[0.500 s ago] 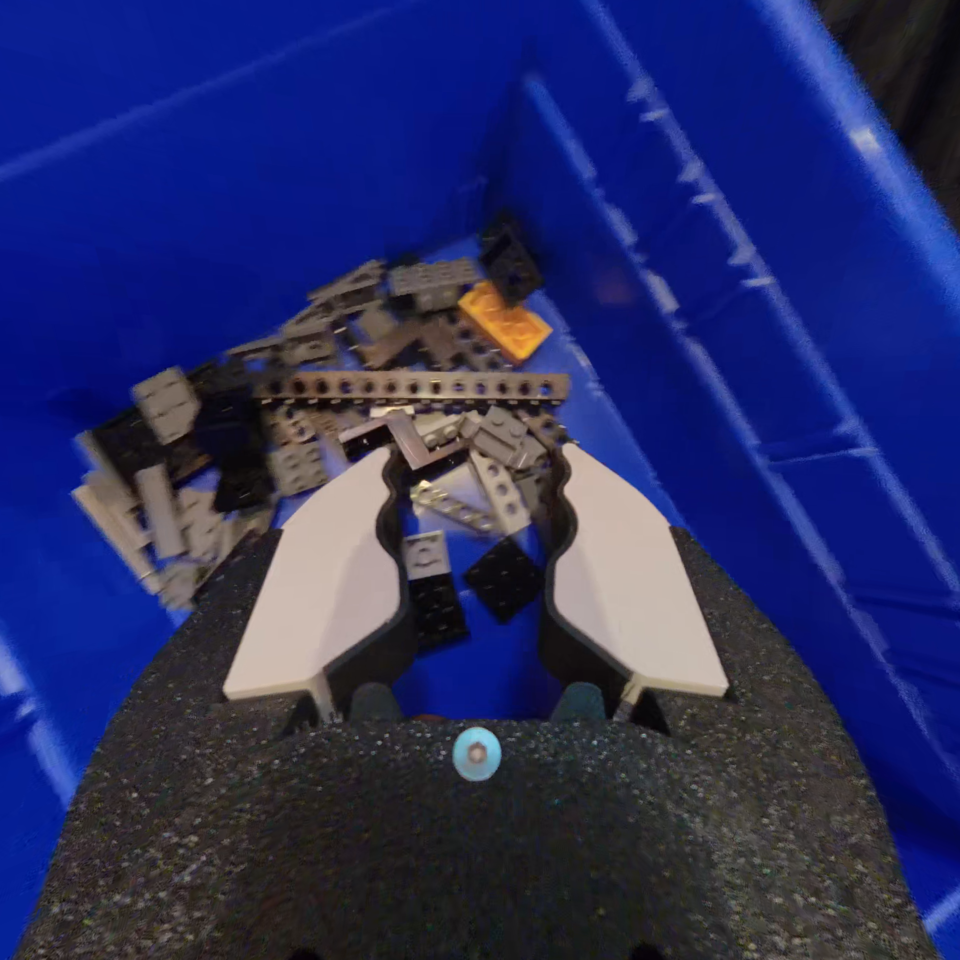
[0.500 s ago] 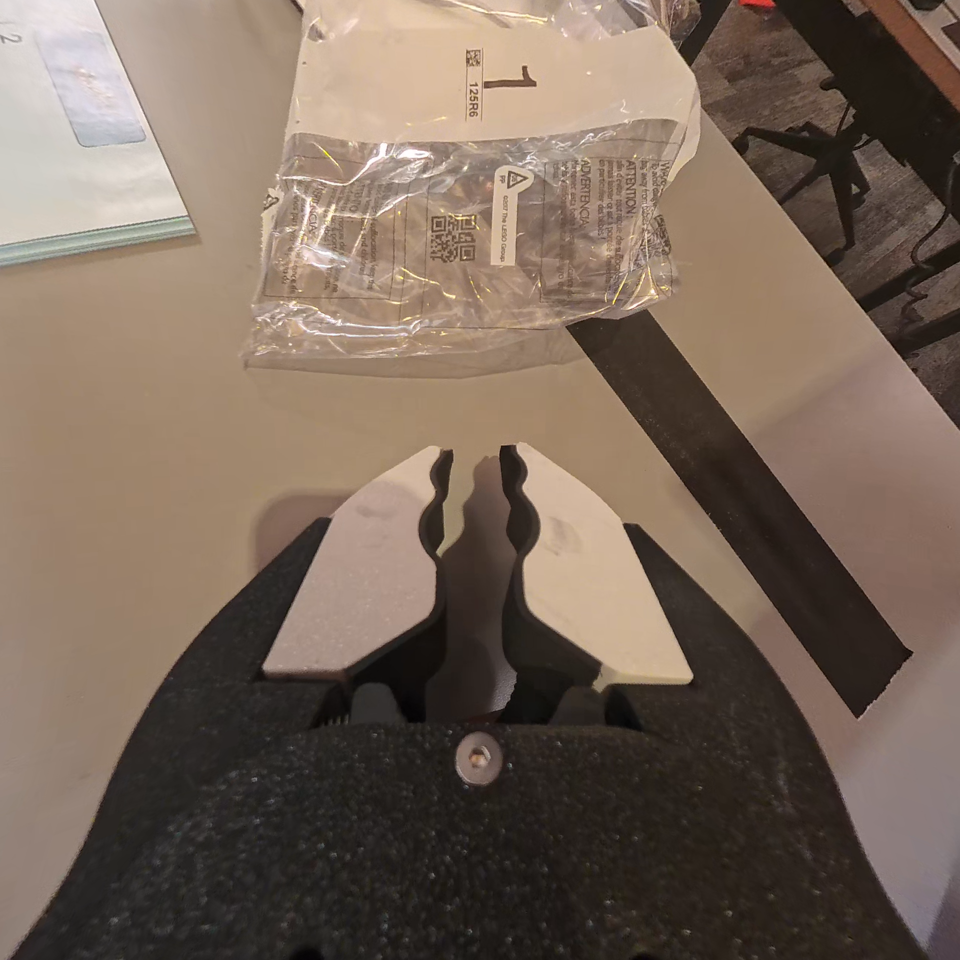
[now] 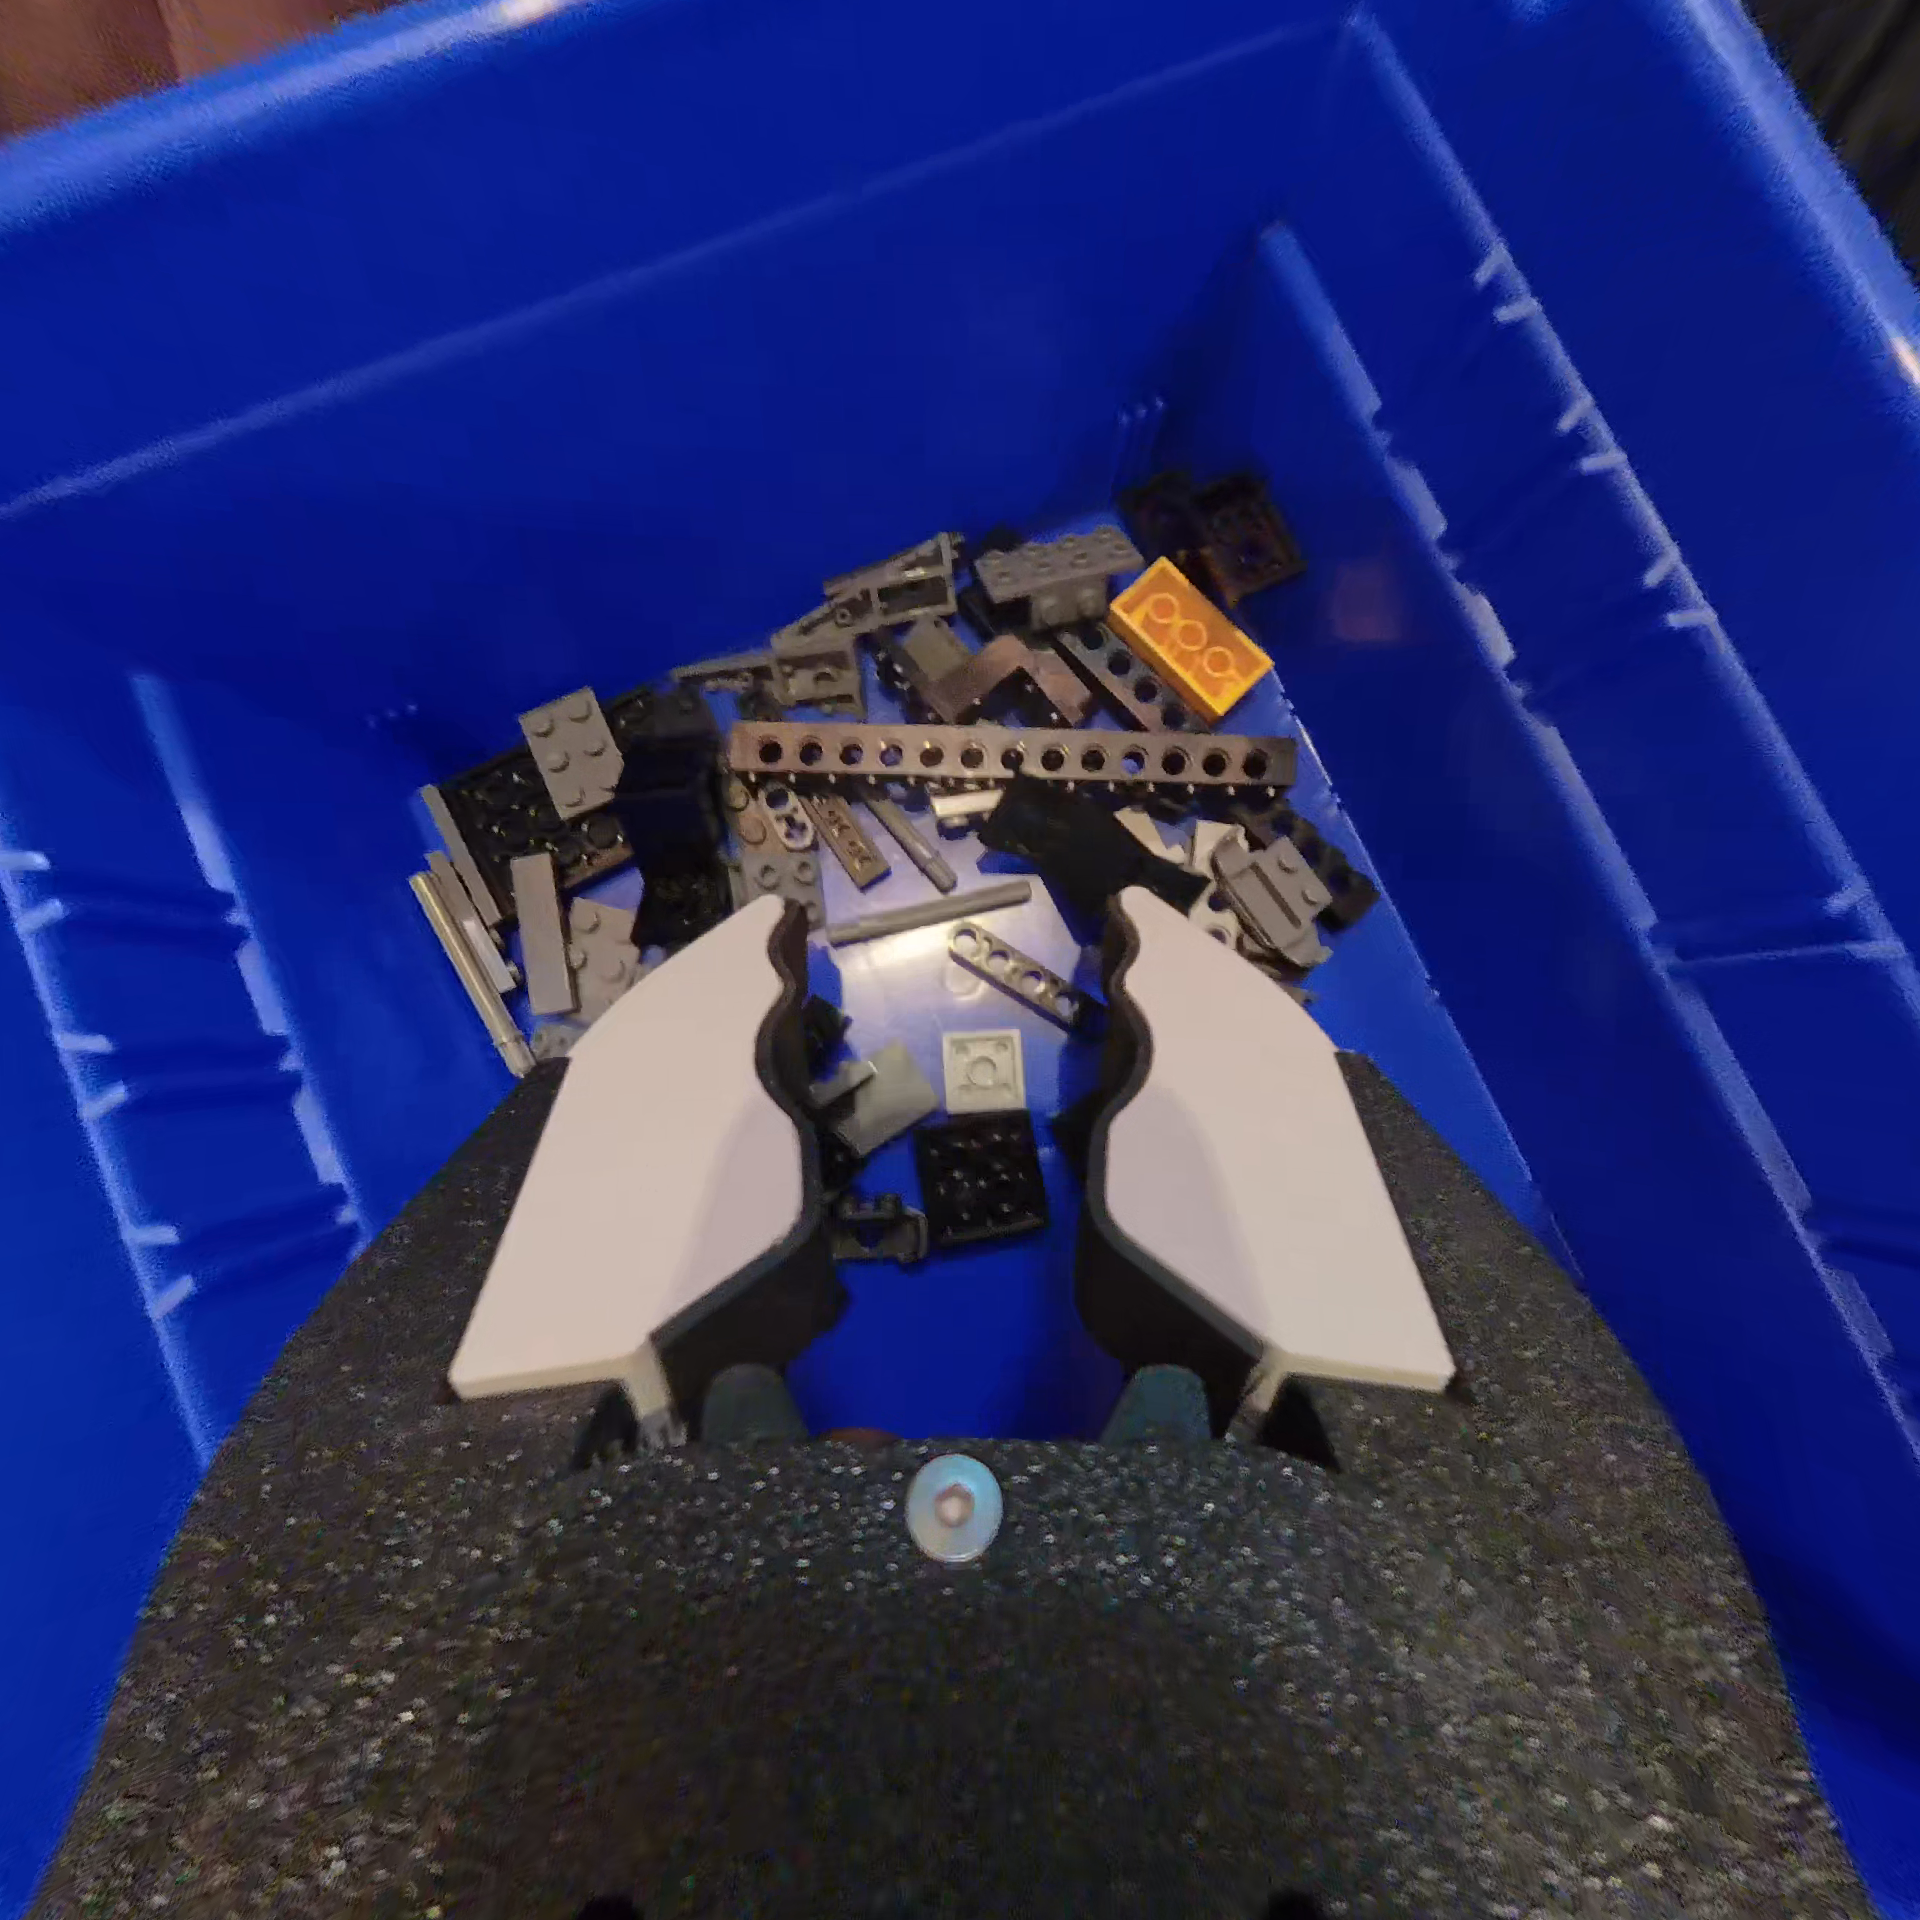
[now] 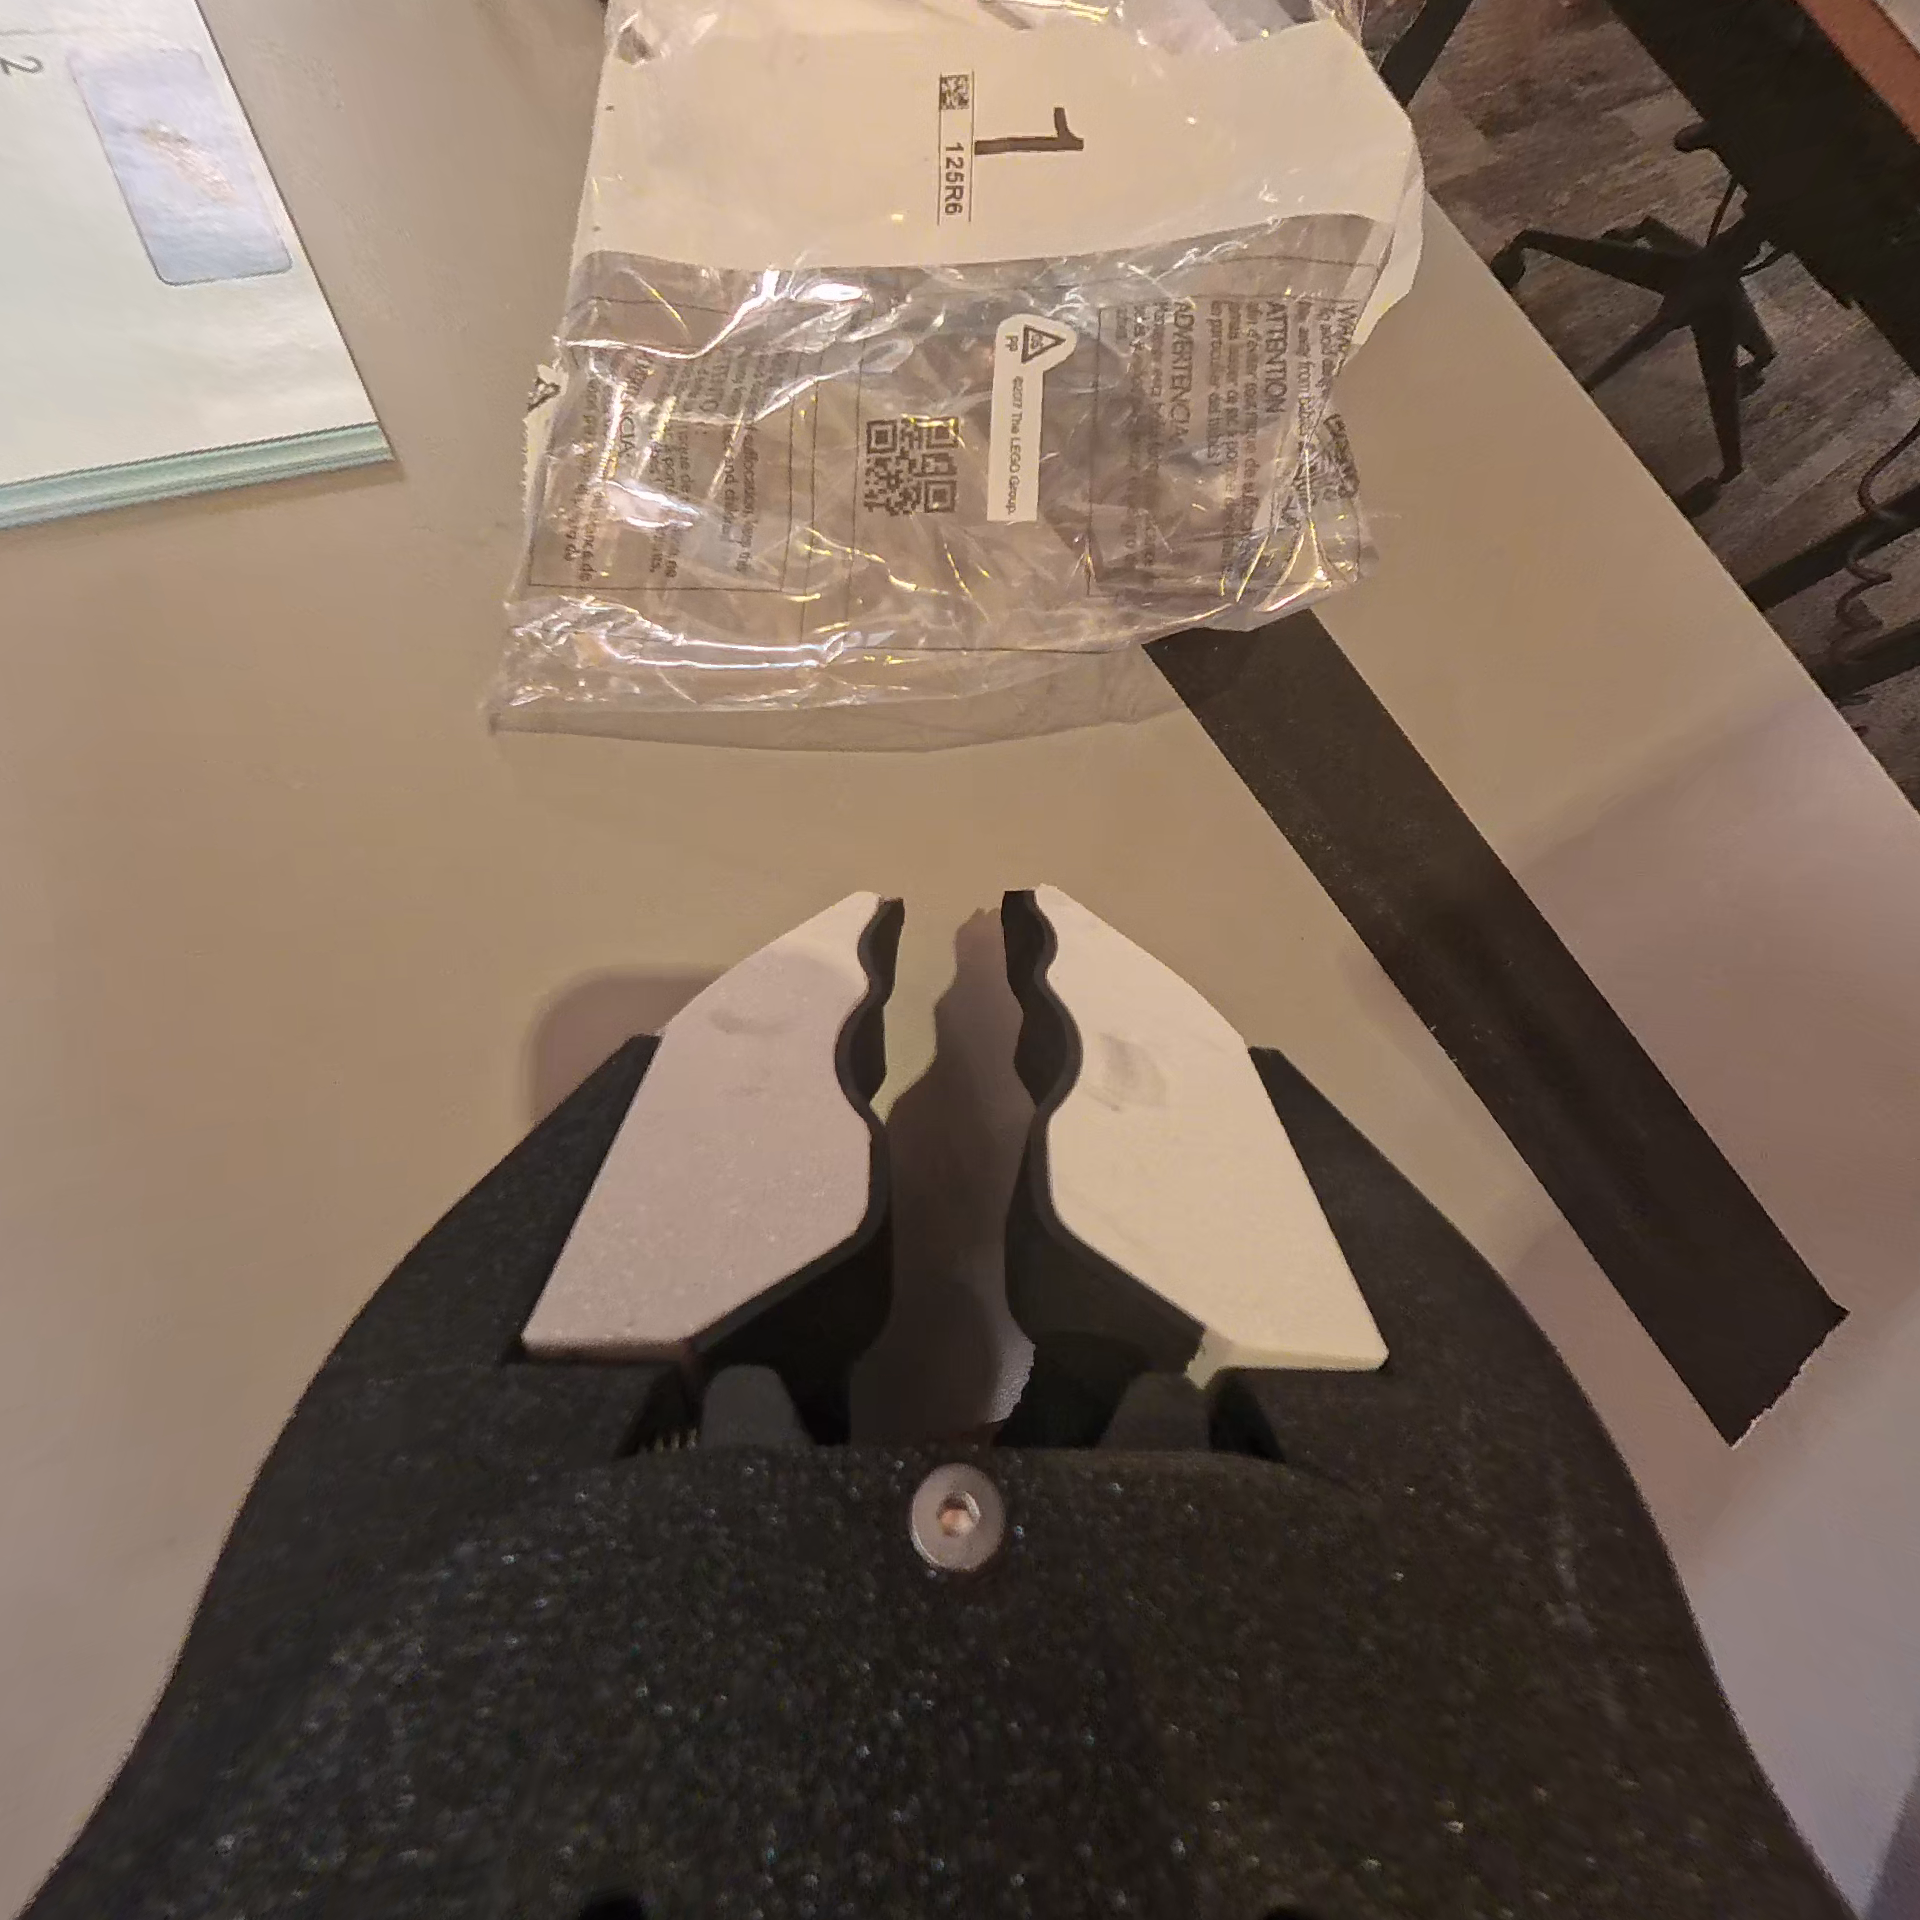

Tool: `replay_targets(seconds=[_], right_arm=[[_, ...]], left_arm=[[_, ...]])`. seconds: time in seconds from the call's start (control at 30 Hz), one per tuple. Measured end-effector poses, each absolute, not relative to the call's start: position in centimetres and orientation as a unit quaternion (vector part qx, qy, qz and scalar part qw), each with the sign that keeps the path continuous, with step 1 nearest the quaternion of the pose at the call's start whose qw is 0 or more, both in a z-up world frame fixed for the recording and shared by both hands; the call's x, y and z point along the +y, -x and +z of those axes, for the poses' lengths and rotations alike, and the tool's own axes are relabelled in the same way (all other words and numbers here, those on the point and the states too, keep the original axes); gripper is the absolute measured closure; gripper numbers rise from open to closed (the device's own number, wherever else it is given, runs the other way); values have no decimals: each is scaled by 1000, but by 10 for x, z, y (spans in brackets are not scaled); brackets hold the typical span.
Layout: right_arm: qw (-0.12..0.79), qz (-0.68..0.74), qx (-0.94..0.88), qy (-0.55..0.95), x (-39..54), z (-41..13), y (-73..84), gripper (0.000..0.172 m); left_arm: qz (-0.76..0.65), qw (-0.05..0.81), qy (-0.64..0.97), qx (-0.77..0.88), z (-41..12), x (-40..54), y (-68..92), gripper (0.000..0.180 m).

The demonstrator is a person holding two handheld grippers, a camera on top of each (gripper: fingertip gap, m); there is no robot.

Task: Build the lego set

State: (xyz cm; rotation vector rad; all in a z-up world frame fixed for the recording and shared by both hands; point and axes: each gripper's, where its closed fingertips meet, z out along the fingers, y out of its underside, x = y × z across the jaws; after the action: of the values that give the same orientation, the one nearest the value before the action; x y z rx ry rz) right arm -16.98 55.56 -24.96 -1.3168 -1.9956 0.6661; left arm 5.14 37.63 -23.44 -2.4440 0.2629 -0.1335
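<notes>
We note the left gripper [image 3: 951,914] released, bare, above grey and black bricks [image 3: 1013,764] in the blue bin [image 3: 727,416]; right gripper [image 4: 953,904] slightly parted, bare, near a crinkled clear bag [image 4: 935,436] on the worktop [image 4: 260,779].

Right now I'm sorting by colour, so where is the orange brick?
In the left wrist view, the orange brick lies at the far right of the brick pile inside the blue bin, just beyond the long black holed beam and beside black plates.

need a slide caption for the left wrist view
Open left gripper hangs inside a blue plastic bin above loose grey and black building pieces and one orange brick.
</notes>
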Motion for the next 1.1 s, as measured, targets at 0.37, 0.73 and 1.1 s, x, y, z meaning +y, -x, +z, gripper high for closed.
replay_targets(seconds=[0.37,0.73,1.1], right_arm=[[322,254,-763,499,555,-250,169,151],[316,253,-765,501,554,-251,169,151],[311,253,-765,503,555,-252,170,150]], left_arm=[[-69,322,929,167,-241,412,-77,124],[-75,296,941,148,-241,393,-66,138],[-4,347,937,40,-214,372,-27,128]])
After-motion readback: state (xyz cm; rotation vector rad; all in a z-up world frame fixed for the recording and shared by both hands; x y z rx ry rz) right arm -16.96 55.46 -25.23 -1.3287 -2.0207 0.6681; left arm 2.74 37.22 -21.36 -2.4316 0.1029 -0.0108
